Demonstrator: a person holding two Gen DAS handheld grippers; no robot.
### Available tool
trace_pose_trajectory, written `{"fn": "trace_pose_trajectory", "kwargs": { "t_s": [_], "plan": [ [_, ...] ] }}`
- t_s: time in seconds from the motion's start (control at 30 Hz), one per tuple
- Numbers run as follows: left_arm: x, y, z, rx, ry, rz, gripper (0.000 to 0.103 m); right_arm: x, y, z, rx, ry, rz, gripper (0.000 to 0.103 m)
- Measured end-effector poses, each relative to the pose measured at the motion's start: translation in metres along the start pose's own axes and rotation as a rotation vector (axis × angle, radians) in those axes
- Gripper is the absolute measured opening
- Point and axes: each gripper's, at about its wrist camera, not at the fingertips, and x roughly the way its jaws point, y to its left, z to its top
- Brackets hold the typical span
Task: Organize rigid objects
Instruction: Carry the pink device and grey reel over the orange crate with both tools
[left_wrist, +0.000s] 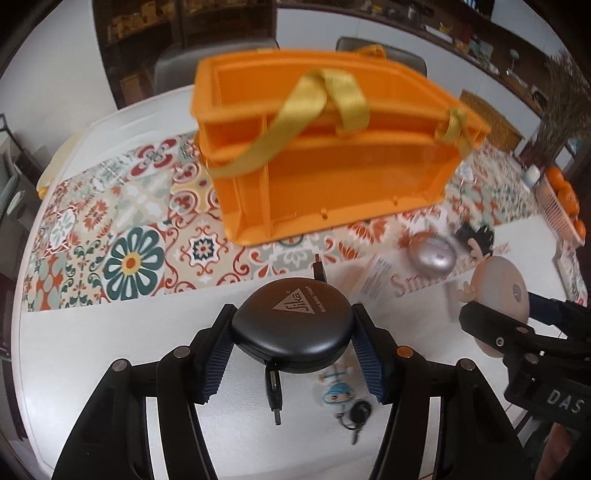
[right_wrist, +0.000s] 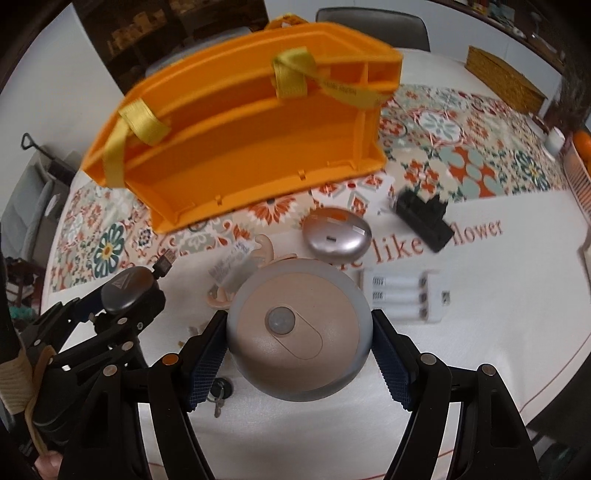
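The left gripper (left_wrist: 291, 332) pinches the black reel (left_wrist: 291, 321) across its width, a cable end hanging below the jaws. The right gripper (right_wrist: 299, 343) clamps the round sensor (right_wrist: 299, 332) between both pads. Both loads ride above the table (right_wrist: 480, 350) — the orange organiser (left_wrist: 317, 155) sits ahead of each jaw pair, compartments empty. Judgement: advance one load at a time, keep it level, clear the yellow strap (left_wrist: 295, 110), and release only once inside a compartment.

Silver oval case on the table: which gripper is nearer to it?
Right. The right gripper, holding the round beige device, sits just before the silver case; the left gripper, holding the black disc, is farther left.
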Motion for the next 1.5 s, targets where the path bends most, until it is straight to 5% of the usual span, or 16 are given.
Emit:
{"fn": "trace_pose_trajectory", "kwargs": {
  "t_s": [0.7,1.5],
  "plan": [
    [-0.085,-0.027,0.044,-0.049,-0.231,0.03,0.061,-0.079,-0.009,0.047,-0.089,-0.195,0.104,0.075],
    [-0.088,-0.023,0.105,-0.079,-0.336,0.1,0.061,-0.086,-0.002,0.116,-0.15,-0.304,0.153,0.075]
  ]
}}
